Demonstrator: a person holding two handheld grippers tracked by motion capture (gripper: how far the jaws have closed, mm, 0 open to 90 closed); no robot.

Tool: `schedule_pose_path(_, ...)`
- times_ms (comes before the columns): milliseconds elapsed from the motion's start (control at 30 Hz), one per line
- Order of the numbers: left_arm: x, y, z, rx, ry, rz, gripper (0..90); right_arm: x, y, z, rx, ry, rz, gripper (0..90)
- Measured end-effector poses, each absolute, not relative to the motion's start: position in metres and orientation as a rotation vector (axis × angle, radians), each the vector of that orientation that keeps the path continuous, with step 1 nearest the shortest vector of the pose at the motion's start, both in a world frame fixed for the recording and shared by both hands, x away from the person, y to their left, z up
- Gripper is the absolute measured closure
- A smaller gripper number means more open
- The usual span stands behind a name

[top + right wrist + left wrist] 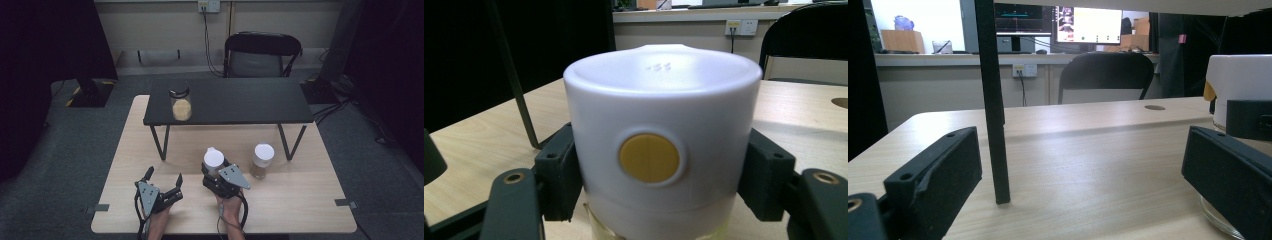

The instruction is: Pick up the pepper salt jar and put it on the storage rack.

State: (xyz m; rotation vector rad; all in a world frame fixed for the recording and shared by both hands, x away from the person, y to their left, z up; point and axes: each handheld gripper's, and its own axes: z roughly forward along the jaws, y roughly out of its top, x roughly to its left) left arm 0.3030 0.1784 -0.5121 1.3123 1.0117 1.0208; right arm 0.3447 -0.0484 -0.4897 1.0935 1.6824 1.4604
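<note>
A jar with a white lid (pixel 213 157) stands on the wooden table (pixel 300 200), just in front of me. My right gripper (pixel 215 168) is shut on it. In the right gripper view the two black jaws press on both sides of the white lid (pixel 659 100), which has a round yellow button on its front. To its left, my left gripper (pixel 164 176) rests low over the table, open with nothing between its jaws. In the left gripper view the left gripper (pixel 1080 155) faces a black leg (pixel 993 100), and the held jar (pixel 1240 80) is at the right edge.
A low black shelf (pixel 235 102) on thin legs stands across the table's far half. On its left end is a glass jar (pixel 180 104) without a white lid. A second white-lidded jar (pixel 263 160) stands right of the held one. A black chair (pixel 260 52) is behind the table.
</note>
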Motion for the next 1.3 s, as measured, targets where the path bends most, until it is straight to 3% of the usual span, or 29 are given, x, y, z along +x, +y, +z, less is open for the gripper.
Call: schedule_pose_path(1300, 0.303, 0.178, -0.512, 1.312, 1.012, 1.021, 2.3, 0.334, -0.045, -0.465, 1.022, 1.708, 1.468, 30.0)
